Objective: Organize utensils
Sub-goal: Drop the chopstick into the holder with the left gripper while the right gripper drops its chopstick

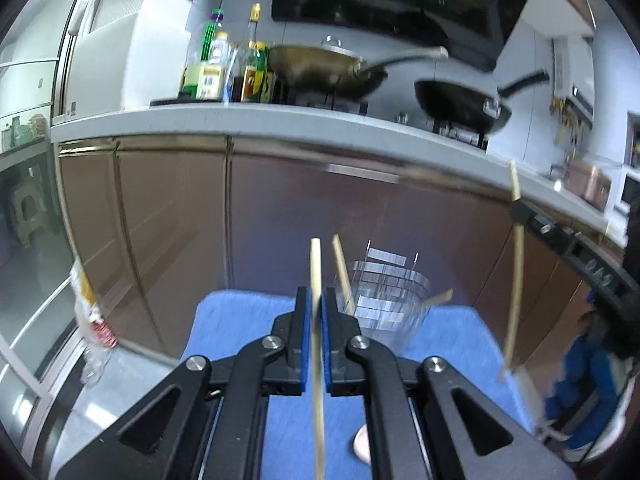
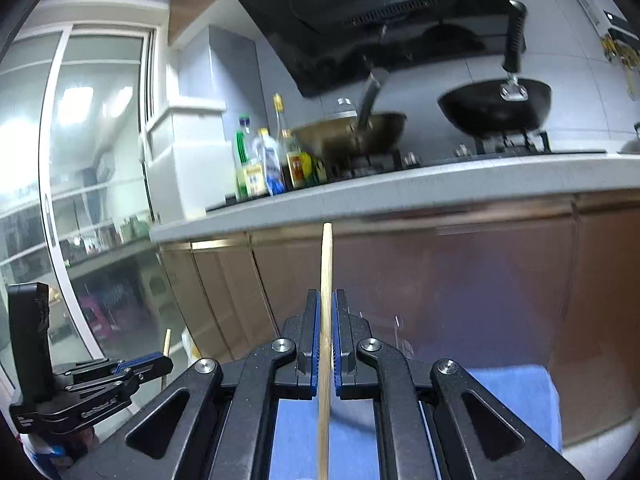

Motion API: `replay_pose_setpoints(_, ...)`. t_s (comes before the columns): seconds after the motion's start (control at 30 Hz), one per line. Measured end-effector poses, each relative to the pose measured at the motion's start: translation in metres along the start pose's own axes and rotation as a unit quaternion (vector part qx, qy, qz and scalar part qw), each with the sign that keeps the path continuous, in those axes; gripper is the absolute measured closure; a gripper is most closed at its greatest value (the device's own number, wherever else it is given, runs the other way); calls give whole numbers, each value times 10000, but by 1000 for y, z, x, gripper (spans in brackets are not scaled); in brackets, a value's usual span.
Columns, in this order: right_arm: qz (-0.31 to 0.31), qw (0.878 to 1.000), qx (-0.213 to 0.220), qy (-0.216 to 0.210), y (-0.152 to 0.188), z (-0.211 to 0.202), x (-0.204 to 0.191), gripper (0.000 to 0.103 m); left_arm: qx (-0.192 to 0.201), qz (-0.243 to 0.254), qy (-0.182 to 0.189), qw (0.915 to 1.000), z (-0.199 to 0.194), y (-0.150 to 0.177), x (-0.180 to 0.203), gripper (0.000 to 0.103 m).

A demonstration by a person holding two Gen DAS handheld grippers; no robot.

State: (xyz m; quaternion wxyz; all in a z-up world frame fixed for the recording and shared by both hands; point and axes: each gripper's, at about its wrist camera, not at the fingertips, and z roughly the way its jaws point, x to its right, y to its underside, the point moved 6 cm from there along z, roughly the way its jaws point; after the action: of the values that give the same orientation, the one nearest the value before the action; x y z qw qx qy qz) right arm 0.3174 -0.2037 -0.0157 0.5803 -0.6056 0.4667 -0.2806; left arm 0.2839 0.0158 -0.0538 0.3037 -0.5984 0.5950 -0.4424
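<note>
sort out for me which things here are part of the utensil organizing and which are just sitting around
Part of the job:
- chopstick clamped in the left gripper
- chopstick clamped in the right gripper
- clear holder with a chopstick already in it
- blue cloth under the holder

Just lying about:
- brass wok
- black wok
- sauce bottles
- range hood

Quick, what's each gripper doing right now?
Left gripper: shut on a chopstick.
Right gripper: shut on another chopstick.
</note>
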Motion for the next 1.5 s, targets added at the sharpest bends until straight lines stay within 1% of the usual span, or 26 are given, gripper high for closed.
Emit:
replay_pose_setpoints(0.17,70,9991,418,-2,-27,36,4,97,350,-346,633,9968,18,-49,7,99)
replay_pose_setpoints(0.3,57,9972,718,204,-42,67,15,97,674,-484,838,9930,36,-79,16,99)
replay_pose_setpoints(0.37,19,9963,803,299,-44,78,19,97,836,-592,911,9906,50,-92,20,99)
replay_pose_setpoints(0.47,-103,9954,849,428,-39,91,23,97,1134,-715,837,9874,69,-106,25,99)
replay_pose_setpoints(0.6,-212,9942,858,607,-25,106,30,97,1452,-813,648,9839,95,-110,29,99)
replay_pose_setpoints(0.77,-244,9917,900,888,-11,118,46,97,1700,-829,410,9811,127,-95,40,99)
replay_pose_setpoints(0.87,-396,9892,898,1091,1,124,48,97,1838,-800,201,9795,145,-79,42,98)
replay_pose_setpoints(0.97,-422,9887,800,1197,19,126,53,97,1859,-768,71,9795,156,-65,36,96)
replay_pose_setpoints(1.03,-493,9873,783,1288,27,120,53,97,1734,-744,109,9820,157,-58,34,95)
replay_pose_setpoints(1.07,-506,9870,788,1304,29,117,53,96,1682,-719,123,9830,156,-55,33,89)
replay_pose_setpoints(1.1,-503,9874,775,1286,31,112,52,91,1655,-696,137,9837,154,-53,32,84)
replay_pose_setpoints(1.13,-513,9872,777,1295,32,107,51,84,1634,-675,144,9841,151,-52,32,75)
replay_pose_setpoints(1.17,-529,9867,780,1325,33,103,51,81,1601,-654,132,9848,146,-51,30,73)
replay_pose_setpoints(1.2,-523,9864,758,1361,33,96,51,78,1568,-637,130,9855,142,-50,29,73)
replay_pose_setpoints(1.3,-486,9865,657,1420,32,82,53,78,1416,-574,101,9882,127,-47,27,73)
replay_pose_setpoints(1.4,-411,9870,504,1471,33,68,54,77,1233,-483,16,9912,109,-42,26,68)
replay_pose_setpoints(1.5,-313,9853,351,1643,31,47,57,72,1109,-362,-87,9931,89,-34,27,66)
